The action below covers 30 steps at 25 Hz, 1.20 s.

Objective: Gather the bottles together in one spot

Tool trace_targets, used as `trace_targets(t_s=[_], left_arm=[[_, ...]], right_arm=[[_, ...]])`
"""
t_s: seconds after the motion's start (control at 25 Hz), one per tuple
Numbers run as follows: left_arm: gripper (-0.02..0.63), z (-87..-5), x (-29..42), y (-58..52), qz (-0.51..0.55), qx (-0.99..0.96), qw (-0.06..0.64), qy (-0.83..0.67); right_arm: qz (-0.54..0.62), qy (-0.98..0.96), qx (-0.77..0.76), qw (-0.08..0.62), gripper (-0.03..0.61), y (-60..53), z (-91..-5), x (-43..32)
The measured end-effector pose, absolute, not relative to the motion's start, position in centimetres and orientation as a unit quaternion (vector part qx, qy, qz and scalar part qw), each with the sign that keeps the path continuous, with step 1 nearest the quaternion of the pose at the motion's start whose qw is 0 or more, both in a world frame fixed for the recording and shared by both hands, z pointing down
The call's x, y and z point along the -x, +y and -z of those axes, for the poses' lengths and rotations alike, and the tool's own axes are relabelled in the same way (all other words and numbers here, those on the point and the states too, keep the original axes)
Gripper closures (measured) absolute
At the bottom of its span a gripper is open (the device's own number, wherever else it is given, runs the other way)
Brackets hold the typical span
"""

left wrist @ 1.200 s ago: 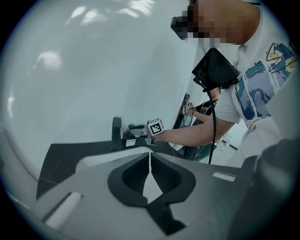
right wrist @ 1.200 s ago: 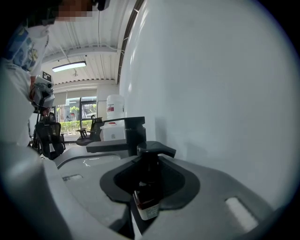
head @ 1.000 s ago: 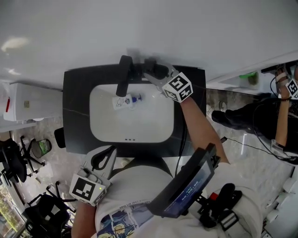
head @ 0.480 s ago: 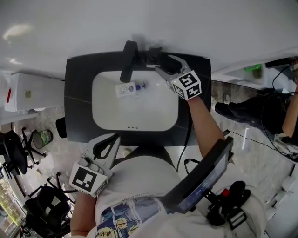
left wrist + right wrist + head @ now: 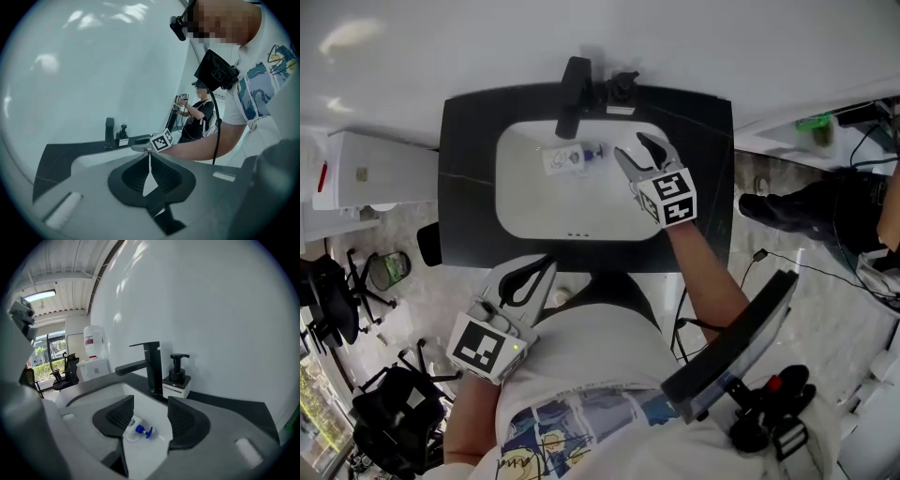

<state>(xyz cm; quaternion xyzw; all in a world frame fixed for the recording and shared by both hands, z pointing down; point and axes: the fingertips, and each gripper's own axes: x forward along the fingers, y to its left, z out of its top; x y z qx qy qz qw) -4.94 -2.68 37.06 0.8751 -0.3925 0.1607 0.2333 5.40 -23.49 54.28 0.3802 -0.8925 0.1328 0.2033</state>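
Now the right gripper [image 5: 639,150] hangs over the right side of the sink [image 5: 517,217], jaws spread though they have just been closing a touch, with nothing gripped between them. The bottle [image 5: 569,158] lies on its side in the basin at upper centre, under the faucet [image 5: 574,82]. The left gripper [image 5: 530,274] sits lower left, jaws pressed together, empty.
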Motion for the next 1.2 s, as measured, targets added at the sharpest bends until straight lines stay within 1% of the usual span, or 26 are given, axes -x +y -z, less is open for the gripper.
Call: trace_targets(t_s=[0.04,0.16,0.24,0.4,0.52,0.6,0.68,0.84,1.0,1.2], left_arm=[[0.598,-37.1,5.1,-2.3,-0.160,-0.876,0.232,-0.391],[0.597,-36.9,5.5,-0.9,-0.158,-0.878,0.231,-0.388],[0.597,-36.9,5.8,0.0,-0.159,-0.879,0.230,-0.386],[0.597,-36.9,6.8,1.5,-0.165,-0.876,0.232,-0.389],[0.595,-37.0,7.7,2.2,-0.169,-0.871,0.235,-0.397],[0.595,-37.0,8.3,2.2,-0.170,-0.867,0.238,-0.404],[0.595,-37.0,8.6,2.2,-0.170,-0.863,0.242,-0.410],[0.595,-37.4,9.1,1.8,-0.177,-0.854,0.248,-0.421],[0.594,-38.0,9.2,1.0,-0.185,-0.850,0.251,-0.424],[0.594,-38.5,9.5,0.0,-0.200,-0.844,0.251,-0.429]], right_arm=[[-0.137,-0.891,-0.379,0.208,0.360,-22.6,-54.5,-5.0],[-0.155,-0.887,-0.374,0.221,0.424,-20.1,-55.5,-3.9],[-0.190,-0.882,-0.369,0.223,0.431,-18.8,-56.7,-3.0],[-0.312,-0.856,-0.354,0.208,0.442,-17.4,-59.9,-0.8],[-0.411,-0.820,-0.363,0.162,0.445,-17.8,-62.0,0.1],[-0.507,-0.771,-0.371,0.105,0.445,-18.5,-63.8,0.5],[-0.577,-0.722,-0.378,0.056,0.445,-19.1,-65.6,0.6],[-0.628,-0.667,-0.400,0.023,0.442,-20.1,-68.7,0.7],[-0.665,-0.618,-0.419,-0.015,0.411,-21.8,-71.4,0.7],[-0.689,-0.562,-0.457,-0.035,0.405,-23.2,-74.7,0.0]])
